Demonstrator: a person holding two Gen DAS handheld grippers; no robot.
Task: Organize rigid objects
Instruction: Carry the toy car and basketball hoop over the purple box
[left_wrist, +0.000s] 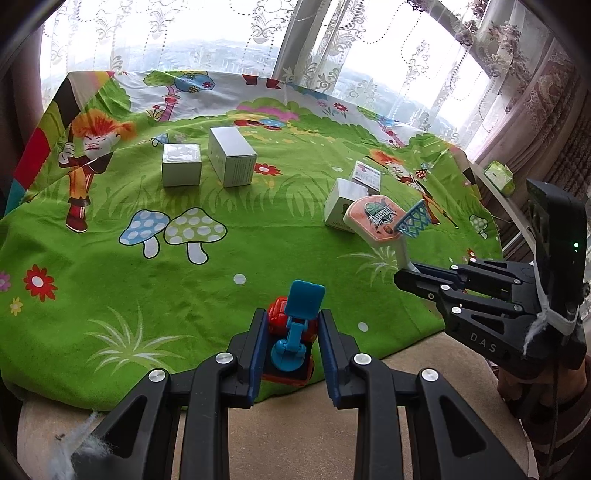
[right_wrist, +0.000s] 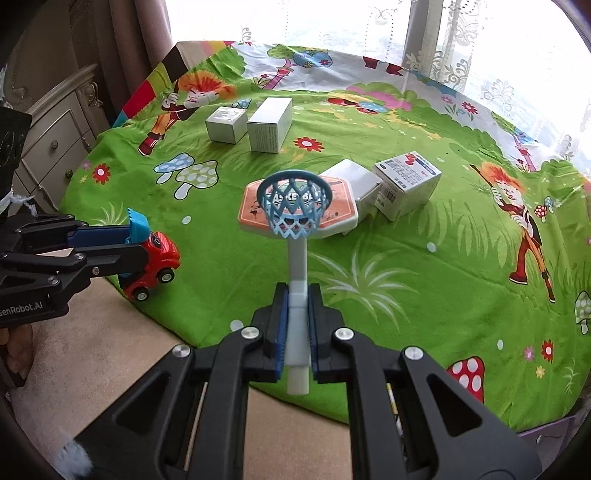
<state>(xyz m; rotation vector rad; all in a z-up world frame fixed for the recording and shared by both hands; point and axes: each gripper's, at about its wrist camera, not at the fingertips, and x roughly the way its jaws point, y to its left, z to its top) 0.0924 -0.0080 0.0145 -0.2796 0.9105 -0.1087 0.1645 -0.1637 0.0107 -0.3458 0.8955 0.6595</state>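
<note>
- Green cartoon cloth (left_wrist: 110, 266): covering the table out to the window side at 12 o'clock; its near hem is lying at 6 o'clock with bare beige surface (left_wrist: 295, 424) showing below it. A wide unoccupied stretch is running through the cloth's centre and its 9 o'clock side.
- Tall white box (left_wrist: 232, 157) and cube box (left_wrist: 181, 164): standing just beside each other toward 11 o'clock.
- Printed box (right_wrist: 406, 186) and plain white box (right_wrist: 354, 181): sitting close together toward 1 o'clock, behind the hoop.
- Toy basketball hoop (right_wrist: 295, 203): being held up off the cloth by its white pole, backboard and blue net toward 12 o'clock.
- Red toy truck (left_wrist: 291, 332): sitting at the cloth's near hem, 6 o'clock, blue scoop raised.
- Right gripper (right_wrist: 295, 325): fingers pinching the hoop's pole.
- Left gripper (left_wrist: 290, 347): fingers clamping the truck's sides.
</note>
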